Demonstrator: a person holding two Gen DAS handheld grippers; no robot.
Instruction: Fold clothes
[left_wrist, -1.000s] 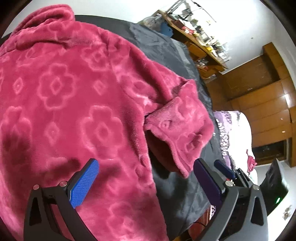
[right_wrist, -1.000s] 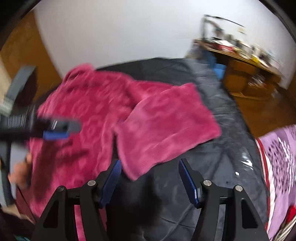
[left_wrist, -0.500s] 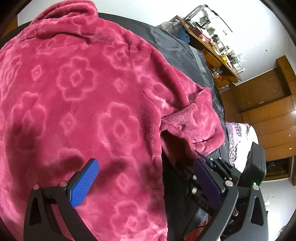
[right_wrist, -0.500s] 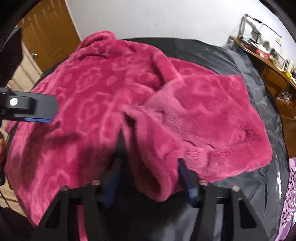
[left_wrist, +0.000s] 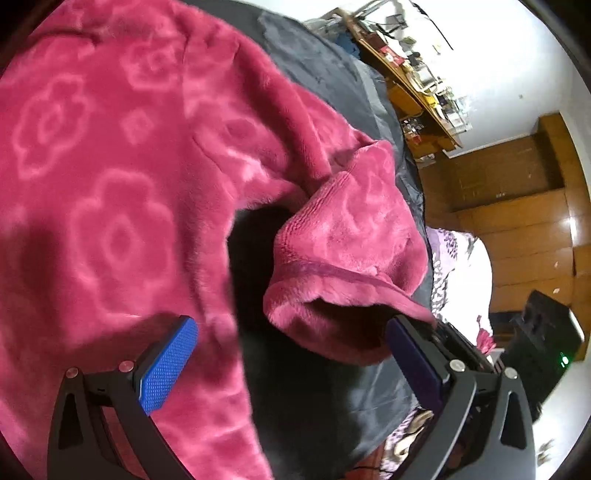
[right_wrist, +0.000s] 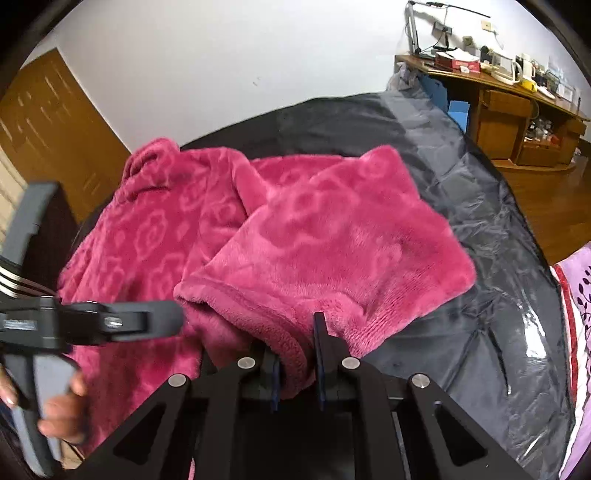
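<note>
A pink fleece garment (left_wrist: 110, 184) with a flower pattern lies spread on a dark grey bed cover (right_wrist: 461, 184). Its sleeve (right_wrist: 332, 240) is folded across towards the body (right_wrist: 155, 229). My right gripper (right_wrist: 297, 354) is shut on the cuff edge of that sleeve, with fleece bunched between the pads. In the left wrist view the sleeve (left_wrist: 351, 240) hangs with its cuff mouth showing. My left gripper (left_wrist: 290, 332) stands open low over the garment's side edge and the dark cover, with nothing between its blue pads (left_wrist: 166, 365).
A person's hand (right_wrist: 62, 406) holds the left gripper's handle. A cluttered wooden desk (right_wrist: 498, 92) stands beyond the bed, and a wooden door (right_wrist: 55, 110) is at the left. Purple floral bedding (right_wrist: 580, 295) lies at the right edge, by wooden flooring (right_wrist: 546, 192).
My right gripper has come down over the sleeve cuff and shut on it. The cuff end now sits raised. My left gripper has sunk closer to the garment and stays open.
</note>
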